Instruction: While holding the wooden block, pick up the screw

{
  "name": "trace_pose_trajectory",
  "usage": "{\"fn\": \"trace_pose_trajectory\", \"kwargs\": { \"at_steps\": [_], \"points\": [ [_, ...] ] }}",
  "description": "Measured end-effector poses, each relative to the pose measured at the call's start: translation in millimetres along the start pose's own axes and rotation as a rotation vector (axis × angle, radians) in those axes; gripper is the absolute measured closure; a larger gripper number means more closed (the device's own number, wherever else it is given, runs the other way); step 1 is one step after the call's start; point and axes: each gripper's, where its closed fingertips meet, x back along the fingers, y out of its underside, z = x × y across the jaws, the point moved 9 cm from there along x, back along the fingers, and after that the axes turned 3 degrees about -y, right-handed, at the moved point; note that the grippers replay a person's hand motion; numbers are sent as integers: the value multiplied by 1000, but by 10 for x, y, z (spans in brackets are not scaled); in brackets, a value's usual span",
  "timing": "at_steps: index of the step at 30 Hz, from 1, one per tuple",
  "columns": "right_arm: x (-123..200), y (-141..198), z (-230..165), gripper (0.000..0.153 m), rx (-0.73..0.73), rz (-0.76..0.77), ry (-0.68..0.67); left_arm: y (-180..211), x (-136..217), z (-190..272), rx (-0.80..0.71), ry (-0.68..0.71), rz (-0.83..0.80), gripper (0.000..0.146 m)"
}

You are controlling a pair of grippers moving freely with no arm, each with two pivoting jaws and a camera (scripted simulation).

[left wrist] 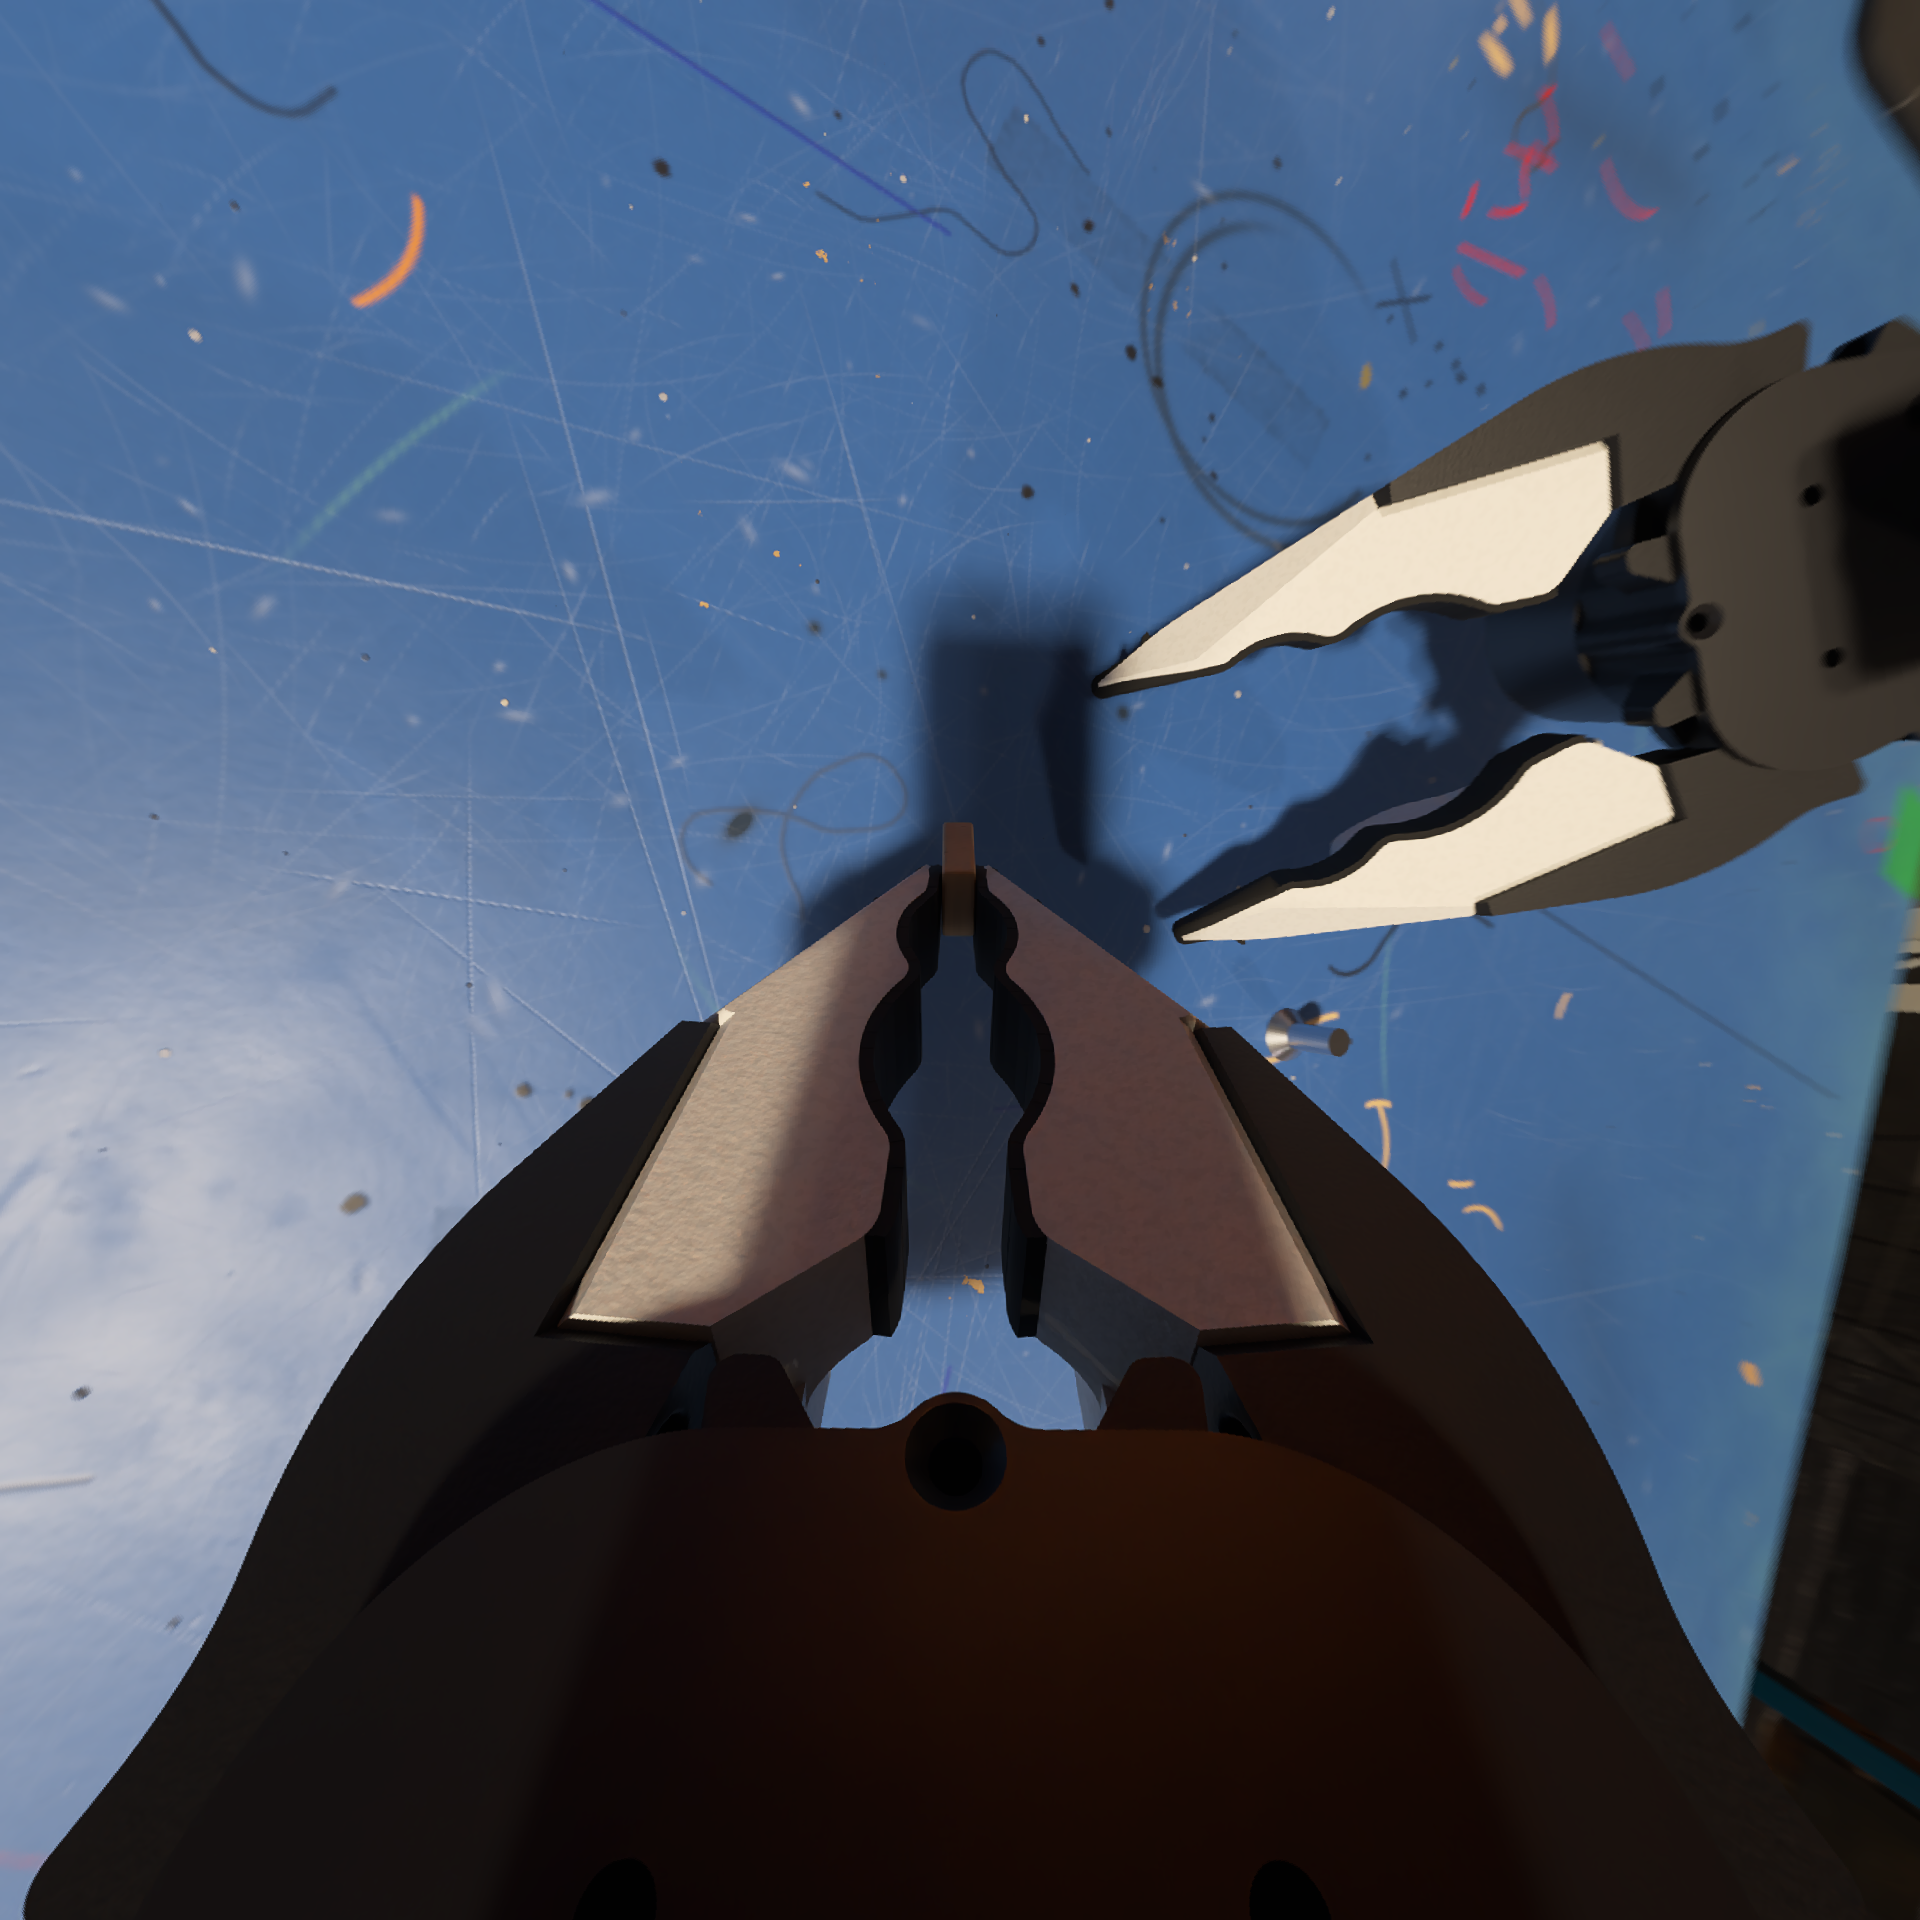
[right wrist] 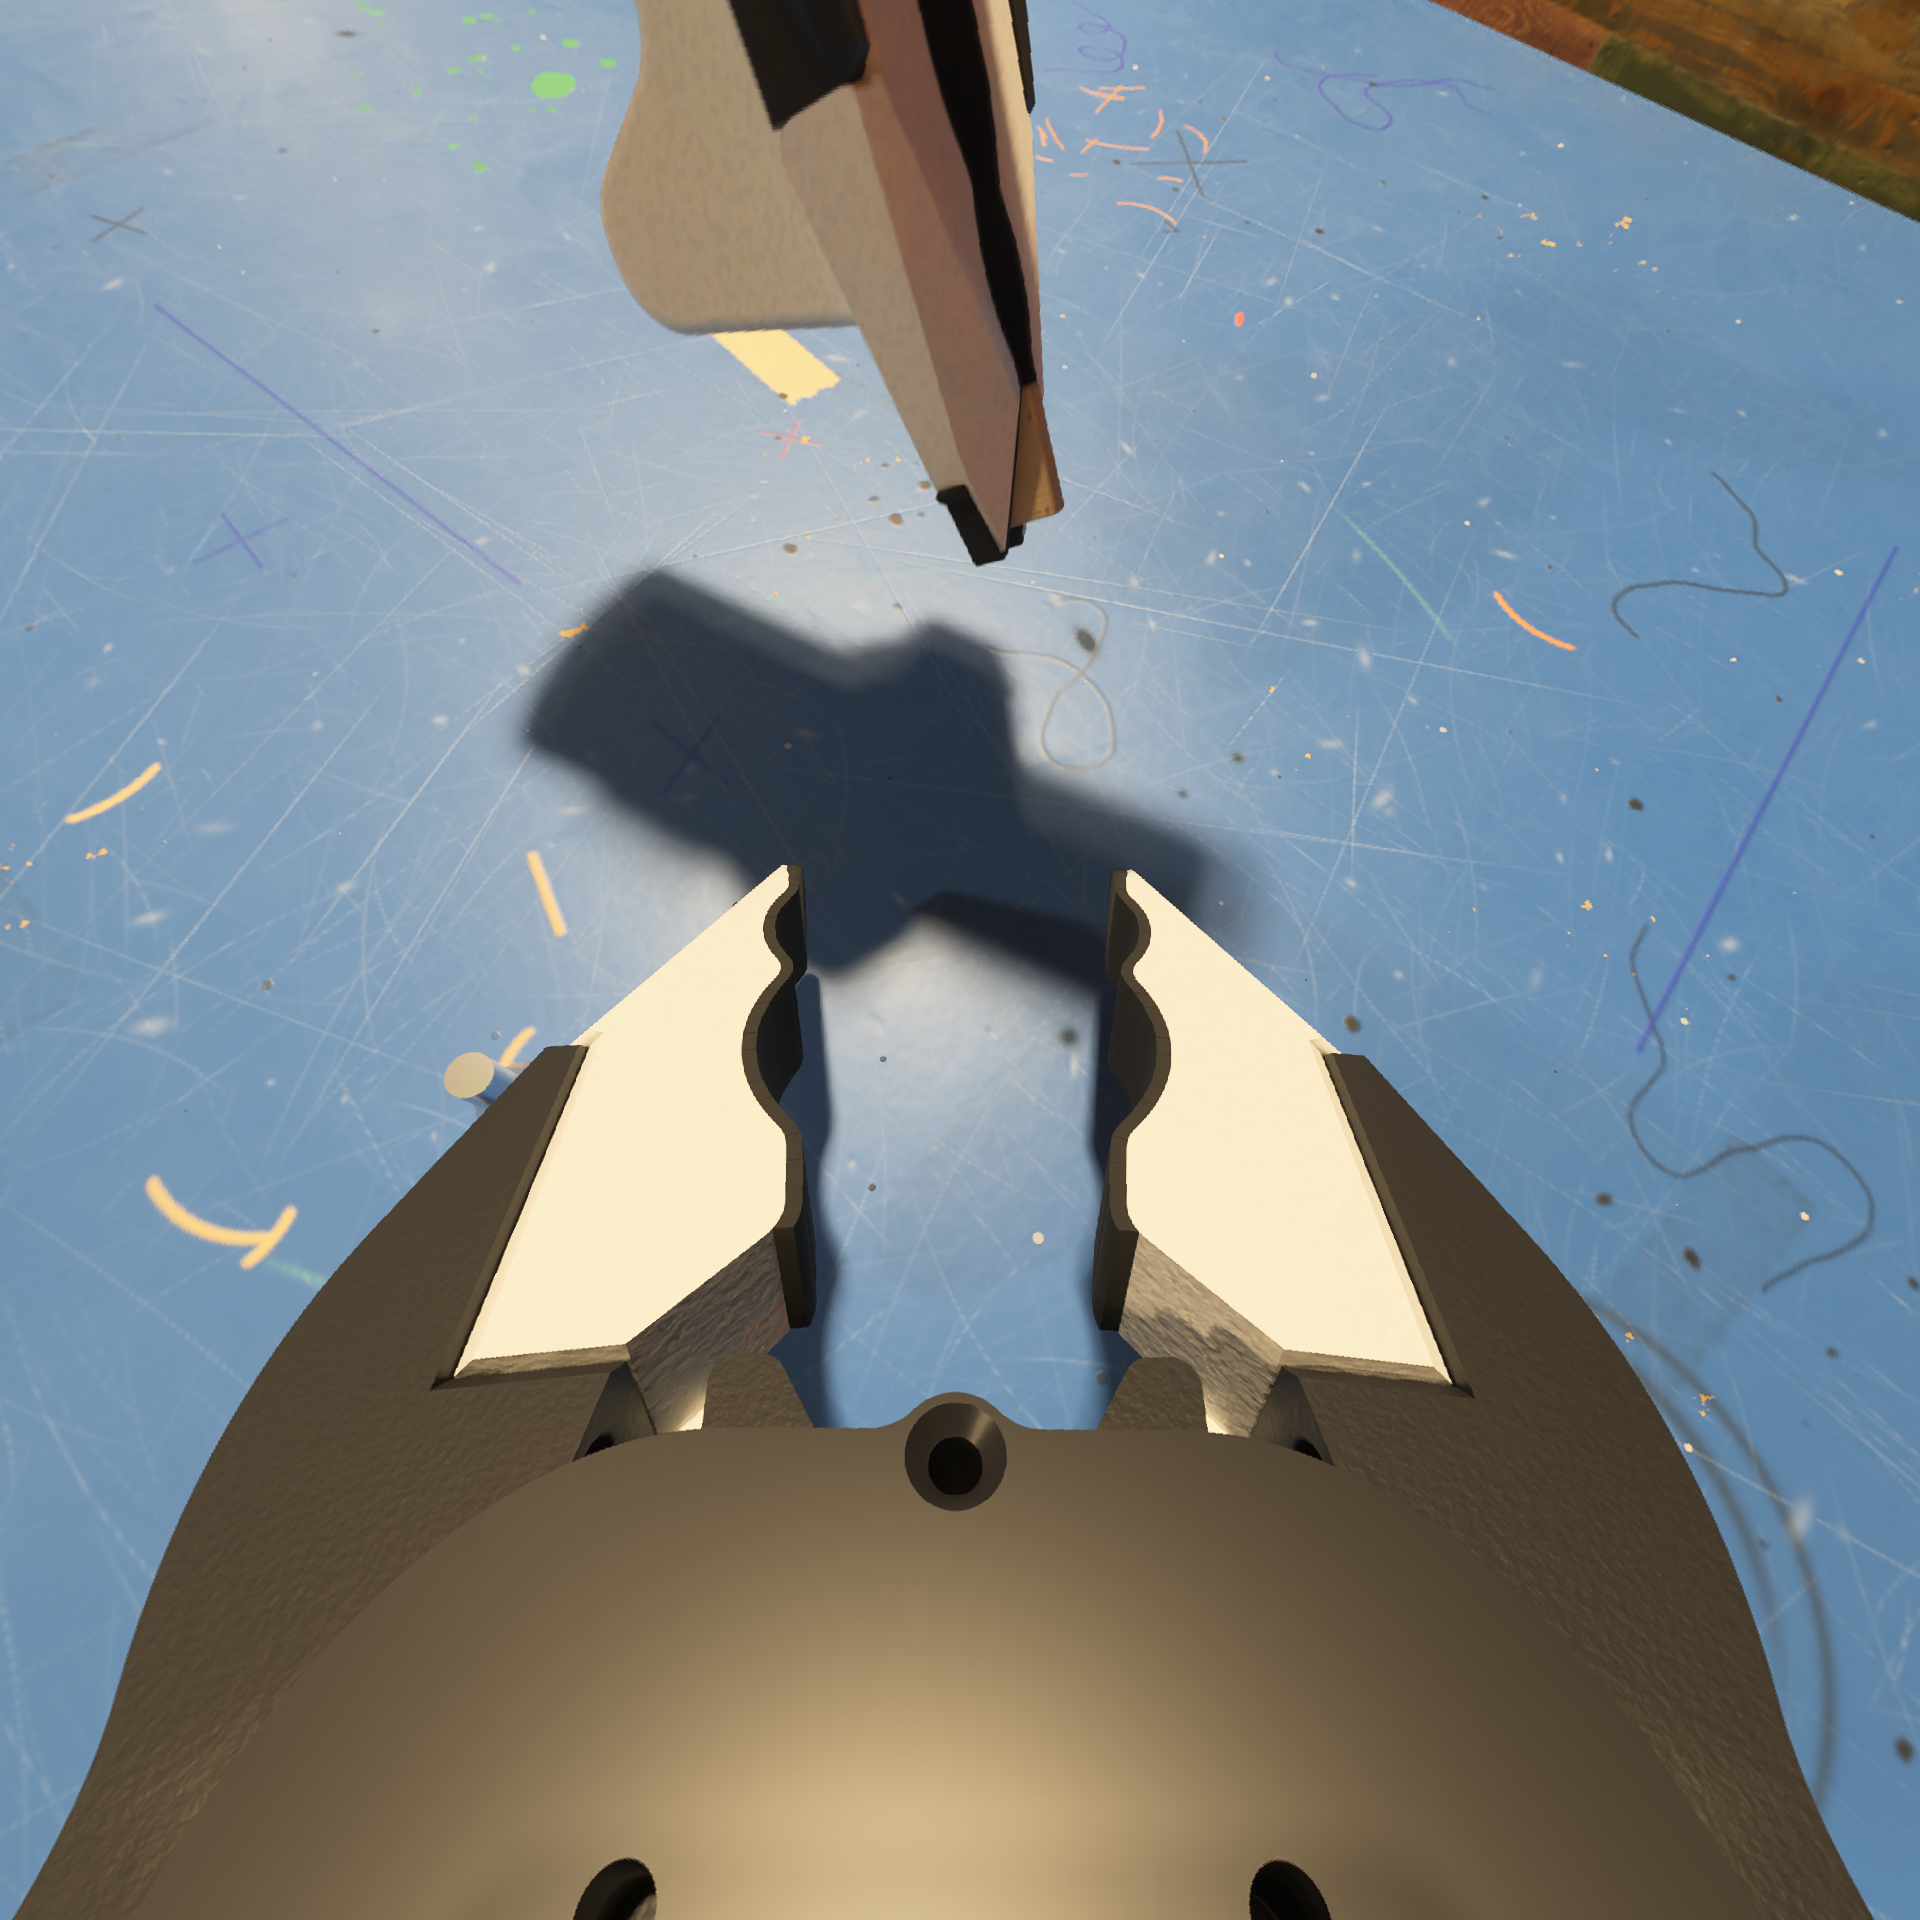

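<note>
My left gripper (left wrist: 957, 883) is shut on a thin wooden block (left wrist: 957, 873), which sticks out between its fingertips, held above the blue table. The right wrist view shows it from the side at the top (right wrist: 997, 535), with the block (right wrist: 1039, 468) at its tip. A small silver screw (left wrist: 1304, 1034) lies on the table just right of my left gripper. My right gripper (right wrist: 956, 878) is open and empty; in the left wrist view (left wrist: 1138, 808) it comes in from the right, above the screw. In the right wrist view the screw (right wrist: 473, 1075) lies left of my right gripper's left finger, partly hidden.
The scratched, paint-marked blue table top (right wrist: 1455, 727) ends at an edge on the right (left wrist: 1849, 1351), with a wooden floor (right wrist: 1766, 83) beyond. A small strip of yellow tape (right wrist: 790, 364) lies flat on the table below the left gripper.
</note>
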Motion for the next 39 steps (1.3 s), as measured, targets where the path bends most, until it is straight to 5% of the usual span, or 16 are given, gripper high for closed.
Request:
{"fn": "trace_pose_trajectory", "kwargs": {
  "at_steps": [10,28,36,39],
  "points": [
    [51,37,-12,95,19,-16,16,171,-45,-477,271,350,71,141],
    [460,275,-143,101,-26,24,43,310,-118,-595,433,563,61,141],
    [488,292,-287,104,20,53,18,189,114,-536,452,667,67,141],
    [538,292,-395,107,35,85,-90,82,281,-491,430,667,53,142]
  ]
}}
